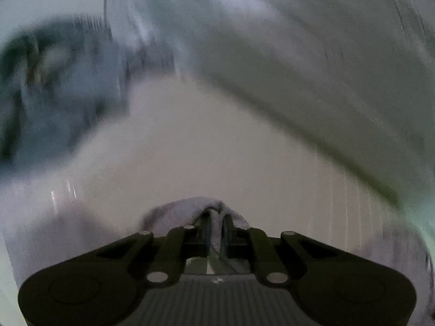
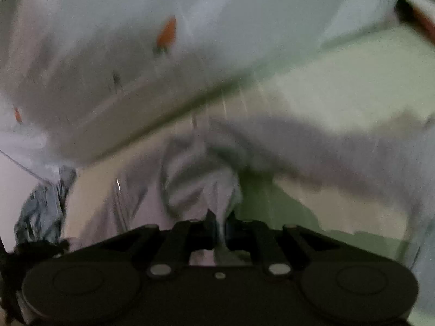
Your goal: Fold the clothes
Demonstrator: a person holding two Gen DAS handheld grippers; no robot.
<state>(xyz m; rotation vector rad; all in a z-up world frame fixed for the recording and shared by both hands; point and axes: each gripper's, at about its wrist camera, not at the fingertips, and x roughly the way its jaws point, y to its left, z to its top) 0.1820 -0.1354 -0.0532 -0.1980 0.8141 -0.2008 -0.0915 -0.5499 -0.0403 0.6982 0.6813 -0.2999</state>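
Left gripper (image 1: 216,221): jaws nearly together, clamped on a bunched fold of pale grey garment (image 1: 190,209). Right gripper (image 2: 220,217): jaws nearly together, pinching the same blurred cloth, draped over the bed (image 2: 353,81).

Two claws, left claw (image 1: 216,224), right claw (image 2: 220,224), one pale garment (image 1: 190,209), one table (image 1: 204,141)
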